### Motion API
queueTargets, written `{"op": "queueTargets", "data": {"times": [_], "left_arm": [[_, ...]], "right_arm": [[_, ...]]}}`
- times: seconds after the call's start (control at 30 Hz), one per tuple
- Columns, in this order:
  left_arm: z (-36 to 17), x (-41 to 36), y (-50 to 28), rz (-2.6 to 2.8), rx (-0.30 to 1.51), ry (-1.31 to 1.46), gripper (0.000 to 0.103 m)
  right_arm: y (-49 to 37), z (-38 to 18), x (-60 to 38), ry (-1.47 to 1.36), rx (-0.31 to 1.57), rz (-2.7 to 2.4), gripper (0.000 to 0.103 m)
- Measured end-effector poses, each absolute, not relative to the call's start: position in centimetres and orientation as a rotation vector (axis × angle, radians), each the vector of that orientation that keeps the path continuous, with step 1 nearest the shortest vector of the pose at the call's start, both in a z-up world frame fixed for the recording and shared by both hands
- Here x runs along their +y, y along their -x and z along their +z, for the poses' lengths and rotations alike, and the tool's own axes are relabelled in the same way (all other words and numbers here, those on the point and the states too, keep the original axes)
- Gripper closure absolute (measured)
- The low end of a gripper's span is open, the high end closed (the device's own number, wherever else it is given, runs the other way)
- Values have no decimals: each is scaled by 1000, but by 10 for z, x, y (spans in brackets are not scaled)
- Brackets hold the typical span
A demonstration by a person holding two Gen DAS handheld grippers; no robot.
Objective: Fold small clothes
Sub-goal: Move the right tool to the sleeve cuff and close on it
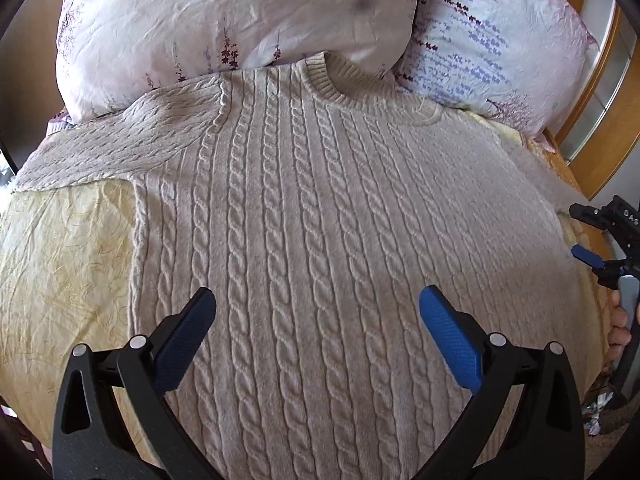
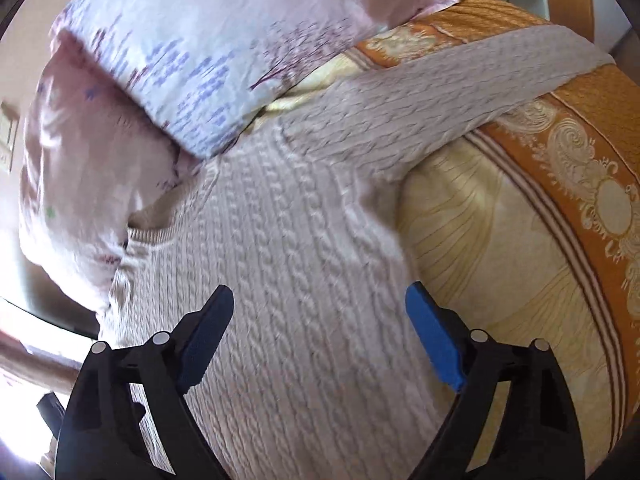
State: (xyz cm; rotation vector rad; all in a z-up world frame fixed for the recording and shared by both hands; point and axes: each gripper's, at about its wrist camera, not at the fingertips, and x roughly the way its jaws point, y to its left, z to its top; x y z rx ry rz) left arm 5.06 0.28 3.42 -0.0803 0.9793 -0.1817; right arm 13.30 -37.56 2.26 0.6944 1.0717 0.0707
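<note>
A cream cable-knit sweater [image 1: 304, 208] lies spread flat on the bed, its round collar [image 1: 336, 80] at the far end by the pillows and both sleeves stretched out sideways. My left gripper [image 1: 318, 308] hangs open over the lower middle of the sweater's body, nothing between its blue pads. In the right wrist view the same sweater [image 2: 288, 264] runs under my right gripper [image 2: 320, 308], which is open above the body's right edge, below the right sleeve [image 2: 460, 92]. The right gripper [image 1: 600, 240] also shows at the right edge of the left wrist view, a hand on its handle.
Two floral pillows [image 1: 224, 24] [image 1: 492, 52] lie against the sweater's collar end. A yellow bedspread [image 1: 68, 256] with an orange patterned border [image 2: 580, 168] covers the bed. A wooden frame [image 1: 608, 120] stands at the right.
</note>
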Motion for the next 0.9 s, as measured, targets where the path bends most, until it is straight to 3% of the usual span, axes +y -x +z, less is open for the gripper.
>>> {"op": "queueTargets", "data": {"times": [0.23,0.43,0.8,0.9], "left_arm": [[27,18,-72,-175,975,200,2],[16,26,-91,-136,1002,253,2],[11,31,-103,-133,1025,301,2],[10,30,-106,-140,1024,295,2]], "right_arm": [[-164,9,-496,-947,952,-193,41],[-162,-18,-584,-1142,889,-388,54],[-177,-40,-594,-1237,832,-363,74],[-181,-43,-588,-1227,840,-365,86]]}}
